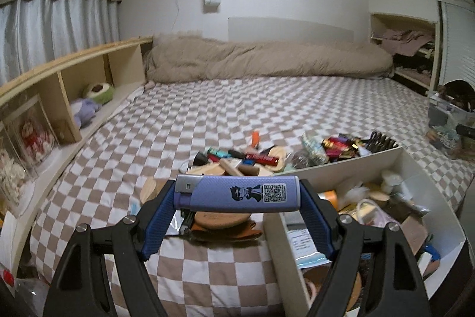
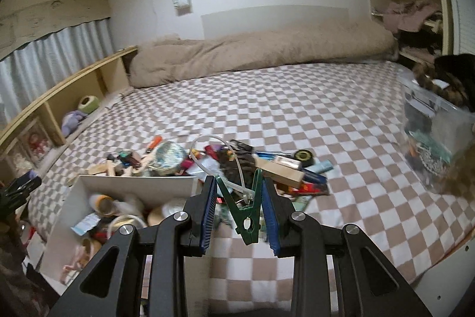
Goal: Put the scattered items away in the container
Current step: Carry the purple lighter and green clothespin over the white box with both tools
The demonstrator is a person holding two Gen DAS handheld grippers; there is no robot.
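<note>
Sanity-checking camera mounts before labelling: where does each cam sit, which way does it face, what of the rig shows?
Left wrist: on the left gripper, facing up the checkered bed; its fingers clamp a purple lighter endwise.
Right wrist: on the right gripper, same heading; its fingers pinch a green clip.
Shared: white box, item pile, beige duvet.
</note>
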